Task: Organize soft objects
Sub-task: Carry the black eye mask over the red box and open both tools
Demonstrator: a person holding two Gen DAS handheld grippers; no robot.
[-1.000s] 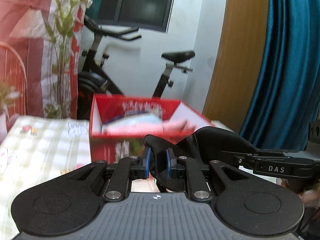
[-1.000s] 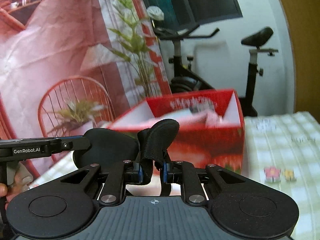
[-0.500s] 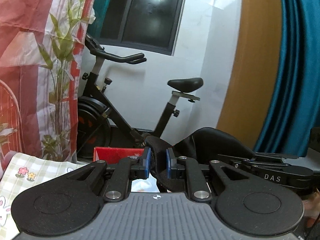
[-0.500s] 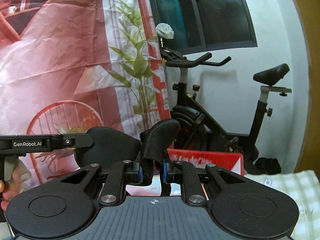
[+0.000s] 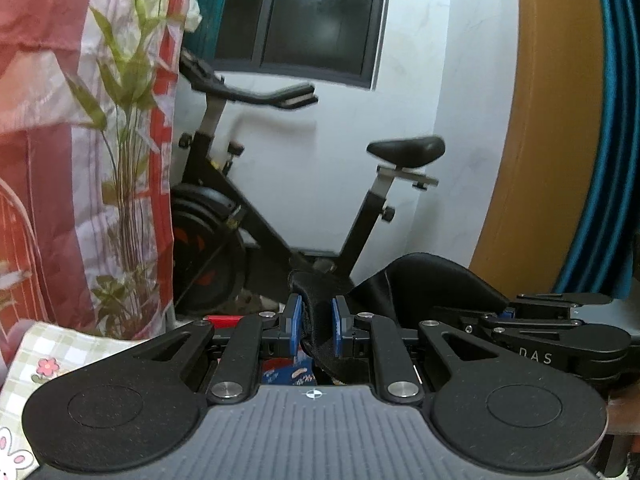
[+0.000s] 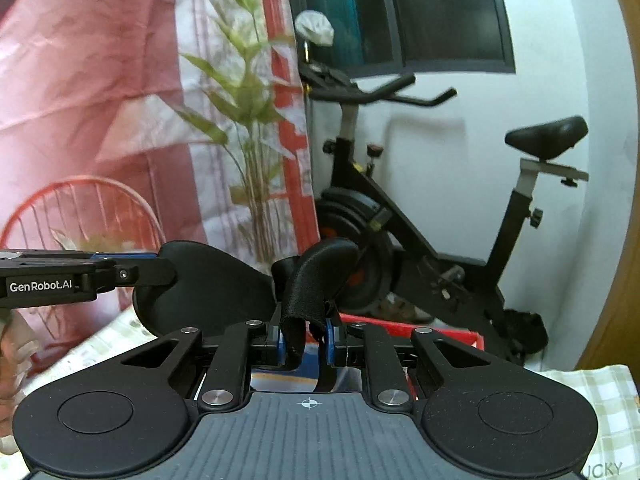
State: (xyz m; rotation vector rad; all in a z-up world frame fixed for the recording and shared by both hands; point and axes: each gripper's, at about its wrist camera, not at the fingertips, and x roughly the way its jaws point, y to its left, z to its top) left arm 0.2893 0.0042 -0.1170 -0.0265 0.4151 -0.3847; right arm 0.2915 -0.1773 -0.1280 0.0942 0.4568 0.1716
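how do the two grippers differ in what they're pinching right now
The left gripper clamps a narrow strap of the black soft item; the right gripper clamps a wider folded flap that arches above its pads. Both are shut on the same item, above the red box.

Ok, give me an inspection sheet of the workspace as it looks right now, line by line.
Surface: checked tablecloth with flower and rabbit prints, seen only at the frame edges.
Job's things: black soft item held up between both grippers; red box below, mostly hidden.
Clutter: nothing seen.
Grippers: left gripper shut on one end of the black soft item; right gripper shut on a folded end of it.
Cables: nothing seen.
Surroundings: exercise bike against the white wall, dark window, red patterned backdrop, teal curtain.
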